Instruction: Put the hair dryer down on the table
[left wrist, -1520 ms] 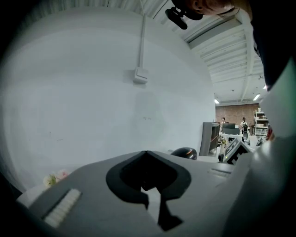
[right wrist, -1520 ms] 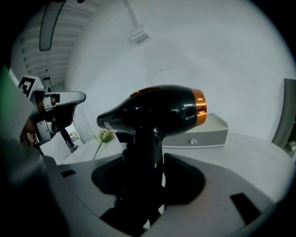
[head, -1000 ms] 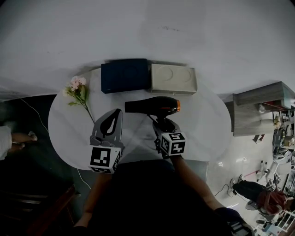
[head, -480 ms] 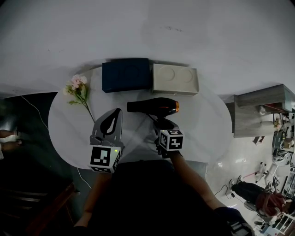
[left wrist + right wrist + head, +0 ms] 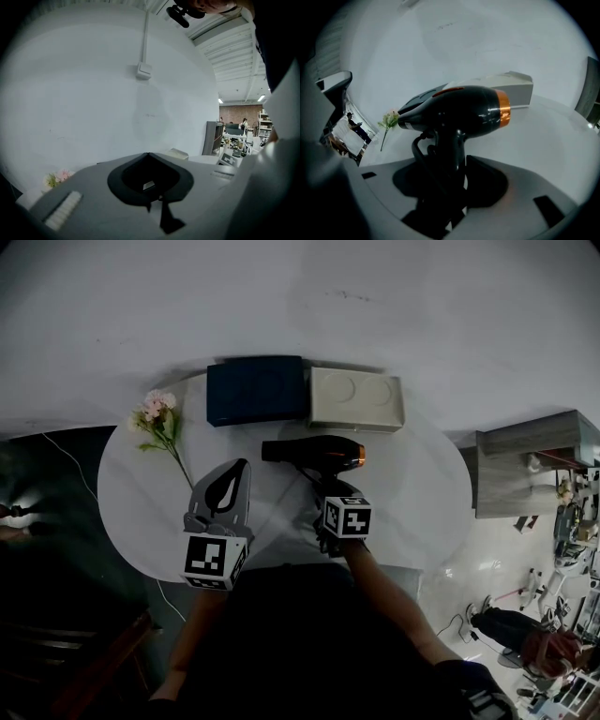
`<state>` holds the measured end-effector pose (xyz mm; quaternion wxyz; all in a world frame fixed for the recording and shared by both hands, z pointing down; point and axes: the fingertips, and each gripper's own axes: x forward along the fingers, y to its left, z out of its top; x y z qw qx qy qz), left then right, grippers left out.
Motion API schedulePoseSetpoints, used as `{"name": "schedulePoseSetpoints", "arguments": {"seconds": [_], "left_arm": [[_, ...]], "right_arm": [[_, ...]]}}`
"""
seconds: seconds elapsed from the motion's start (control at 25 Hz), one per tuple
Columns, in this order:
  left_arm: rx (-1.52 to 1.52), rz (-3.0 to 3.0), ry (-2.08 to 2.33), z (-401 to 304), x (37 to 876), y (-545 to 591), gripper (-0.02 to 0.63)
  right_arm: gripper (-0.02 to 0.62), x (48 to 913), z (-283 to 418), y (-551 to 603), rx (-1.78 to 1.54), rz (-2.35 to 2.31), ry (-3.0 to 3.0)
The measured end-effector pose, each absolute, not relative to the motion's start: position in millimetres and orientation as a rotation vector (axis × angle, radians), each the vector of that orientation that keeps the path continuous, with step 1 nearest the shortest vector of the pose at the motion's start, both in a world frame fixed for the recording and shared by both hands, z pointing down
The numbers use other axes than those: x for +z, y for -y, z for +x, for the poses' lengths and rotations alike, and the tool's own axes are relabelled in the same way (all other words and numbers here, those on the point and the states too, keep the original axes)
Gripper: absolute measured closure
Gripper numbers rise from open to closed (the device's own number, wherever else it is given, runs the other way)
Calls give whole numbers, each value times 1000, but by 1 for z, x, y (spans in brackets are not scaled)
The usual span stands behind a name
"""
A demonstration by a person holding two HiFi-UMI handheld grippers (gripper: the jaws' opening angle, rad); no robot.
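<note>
Hair dryer (image 5: 459, 110) handle in R gripper (image 5: 445, 173)

One hair dryer (image 5: 319, 454), two boxes (image 5: 257, 391), one flower sprig (image 5: 157, 420), one table (image 5: 422, 493)

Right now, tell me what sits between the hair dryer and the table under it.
Nothing visible. The hair dryer, gripped by its handle in the right hand-held gripper, is over bare table; the beige box lies beyond it.

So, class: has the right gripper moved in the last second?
Yes. The right gripper has edged up the head view, closer to the beige box.
</note>
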<state>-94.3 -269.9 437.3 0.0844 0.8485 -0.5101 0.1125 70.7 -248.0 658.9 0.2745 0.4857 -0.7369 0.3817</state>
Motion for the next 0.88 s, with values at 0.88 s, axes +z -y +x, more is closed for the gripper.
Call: {"name": "schedulePoseSetpoints", "arguments": {"seconds": [0.88], "left_arm": [[312, 2581, 1478, -82, 429, 259, 594]], "right_arm": [[279, 579, 77, 264, 645, 1375, 2043]]}}
